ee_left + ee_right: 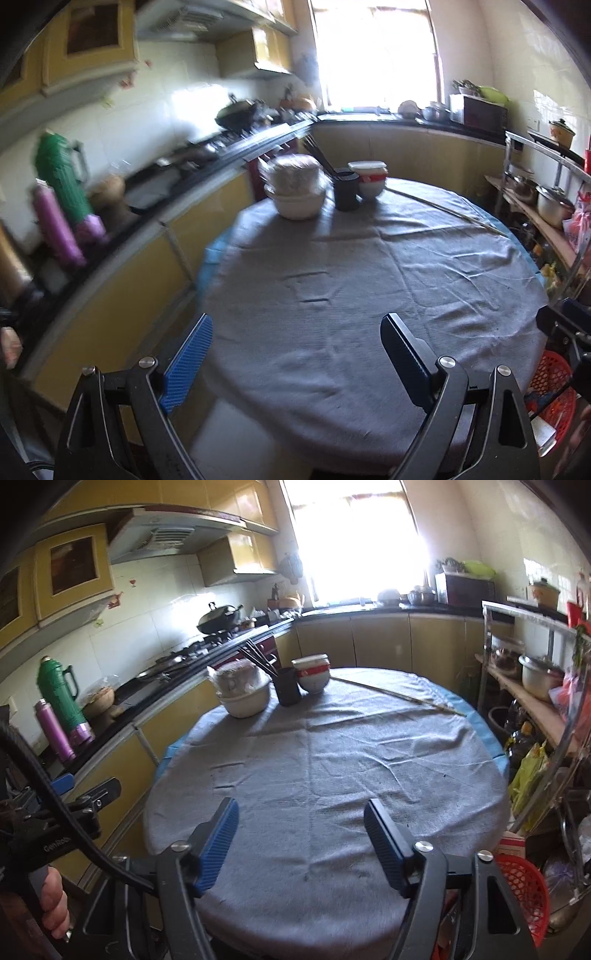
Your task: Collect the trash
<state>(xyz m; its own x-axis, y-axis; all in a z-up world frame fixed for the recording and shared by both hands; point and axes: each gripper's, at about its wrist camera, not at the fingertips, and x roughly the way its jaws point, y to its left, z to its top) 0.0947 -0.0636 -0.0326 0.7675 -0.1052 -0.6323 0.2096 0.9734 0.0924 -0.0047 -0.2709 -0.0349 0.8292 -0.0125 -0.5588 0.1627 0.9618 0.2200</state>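
your left hand-held gripper (295, 339) jaws wide apart, nothing between, right hand-held gripper (301, 823) jaws apart too, both over the grey-clothed desk (325, 760), red trash basket (524, 890) low right beside the desk

We can make out only one piece of lettering: pale characters printed along the black body of the left gripper (62, 790), seen at the left edge of the right wrist view just above the hand (53, 904) that holds it. They seem to begin "G" and run to about seven letters, but we cannot read the word with any certainty. Nothing else carries writing we can read; the left wrist view is too blurred for any.
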